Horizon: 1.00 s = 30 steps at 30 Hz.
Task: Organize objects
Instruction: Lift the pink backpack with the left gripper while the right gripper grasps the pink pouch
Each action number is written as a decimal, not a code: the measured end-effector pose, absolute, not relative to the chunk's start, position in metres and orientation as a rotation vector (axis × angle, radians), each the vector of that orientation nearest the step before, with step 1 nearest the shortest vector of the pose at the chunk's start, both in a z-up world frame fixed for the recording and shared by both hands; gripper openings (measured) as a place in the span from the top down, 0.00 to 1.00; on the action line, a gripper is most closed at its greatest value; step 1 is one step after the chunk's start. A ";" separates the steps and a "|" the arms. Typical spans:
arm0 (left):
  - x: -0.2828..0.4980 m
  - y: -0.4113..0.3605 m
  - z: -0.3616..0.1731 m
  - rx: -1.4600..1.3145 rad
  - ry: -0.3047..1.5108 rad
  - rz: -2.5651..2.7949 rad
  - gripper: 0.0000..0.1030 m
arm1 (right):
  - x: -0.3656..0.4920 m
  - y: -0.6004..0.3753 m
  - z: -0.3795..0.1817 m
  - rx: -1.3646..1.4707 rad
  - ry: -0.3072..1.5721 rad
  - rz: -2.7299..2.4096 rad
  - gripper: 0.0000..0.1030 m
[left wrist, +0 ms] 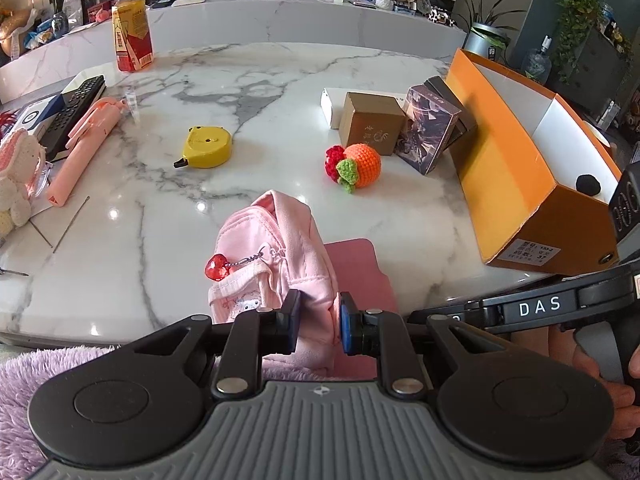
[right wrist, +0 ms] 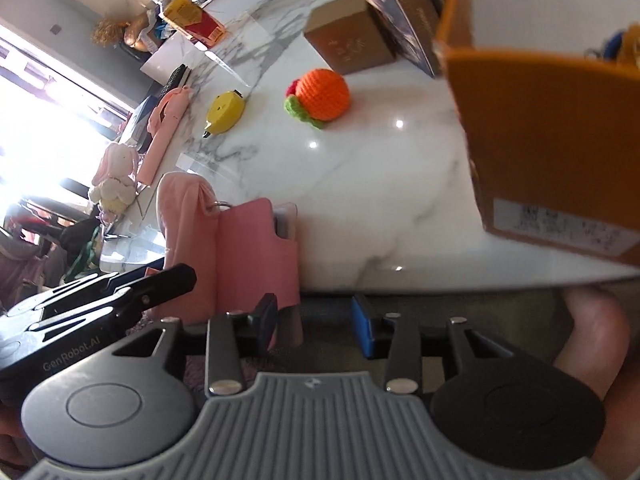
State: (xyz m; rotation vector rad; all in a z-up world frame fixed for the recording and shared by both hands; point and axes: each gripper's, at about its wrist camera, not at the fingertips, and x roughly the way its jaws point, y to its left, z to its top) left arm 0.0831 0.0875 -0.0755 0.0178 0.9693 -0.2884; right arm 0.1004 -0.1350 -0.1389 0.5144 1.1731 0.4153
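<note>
My left gripper (left wrist: pixel 319 321) is shut on a pink zip pouch (left wrist: pixel 272 248) with a red heart charm (left wrist: pixel 216 267), at the near edge of the marble table (left wrist: pixel 160 200). The pouch also shows in the right wrist view (right wrist: pixel 184 208), beside a pink phone case (right wrist: pixel 256 248). My right gripper (right wrist: pixel 314 326) is open and empty below the table edge, its left pad next to the phone case. An orange cardboard box (left wrist: pixel 520 168) stands at the right, open on top; it fills the right of the right wrist view (right wrist: pixel 552 140).
On the table lie a crochet orange (left wrist: pixel 356 166), a yellow tape measure (left wrist: pixel 208 147), a brown box (left wrist: pixel 372 124), a purple card box (left wrist: pixel 430 132), a pink stick (left wrist: pixel 84 148), a remote (left wrist: pixel 76 112) and a drink bottle (left wrist: pixel 132 28). A plush bunny (left wrist: pixel 16 176) sits far left.
</note>
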 end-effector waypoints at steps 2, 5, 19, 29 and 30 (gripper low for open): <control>0.083 0.088 -0.075 0.015 0.970 -0.287 0.77 | 0.102 -0.134 -0.145 0.558 1.190 0.436 0.54; 0.083 0.088 -0.075 0.016 0.968 -0.281 0.77 | 0.105 -0.128 -0.155 0.622 1.204 0.467 0.54; 0.080 0.093 -0.067 0.029 0.961 -0.244 0.74 | 0.113 -0.117 -0.170 0.775 1.188 0.555 0.70; 0.094 0.107 -0.069 -0.026 1.002 -0.150 0.48 | 0.098 -0.101 -0.115 0.462 1.074 0.527 0.81; 0.094 0.107 -0.070 -0.025 1.008 -0.144 0.48 | 0.097 -0.101 -0.112 0.440 1.068 0.515 0.82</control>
